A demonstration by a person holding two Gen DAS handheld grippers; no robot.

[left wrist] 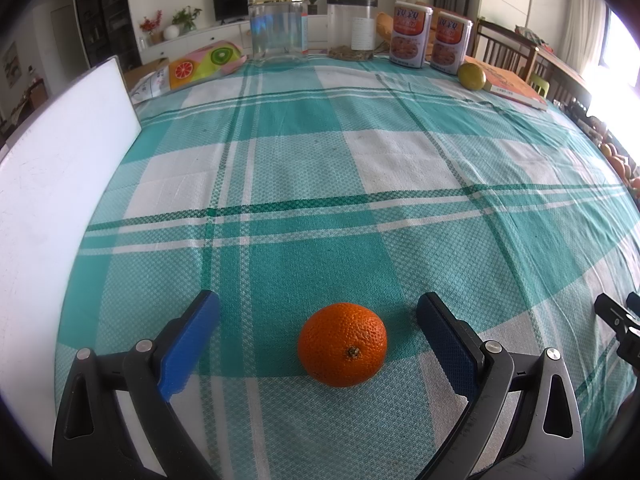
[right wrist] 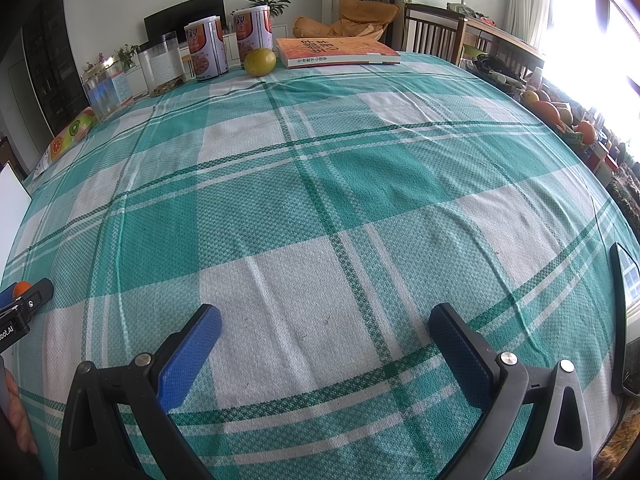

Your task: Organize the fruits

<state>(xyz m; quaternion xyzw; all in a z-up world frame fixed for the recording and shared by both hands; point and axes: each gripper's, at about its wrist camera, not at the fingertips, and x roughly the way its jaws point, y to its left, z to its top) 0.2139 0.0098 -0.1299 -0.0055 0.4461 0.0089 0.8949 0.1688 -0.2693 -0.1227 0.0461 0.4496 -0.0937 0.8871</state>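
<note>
The orange (left wrist: 342,344) sits on the checked surface (left wrist: 360,184) between the left gripper's (left wrist: 318,318) spread jaws, untouched and stem toward the camera, while the right gripper (right wrist: 325,326), jaws also spread and empty, hovers farther off.

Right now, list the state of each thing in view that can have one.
Left hand-held gripper: open, straddling the orange, not touching.
Right hand-held gripper: open, nothing between the fingers.
Orange: resting on the tablecloth, ungrasped.
Gold-lidded clear jar: upright, lid on.
Book: closed, lying flat.
</note>
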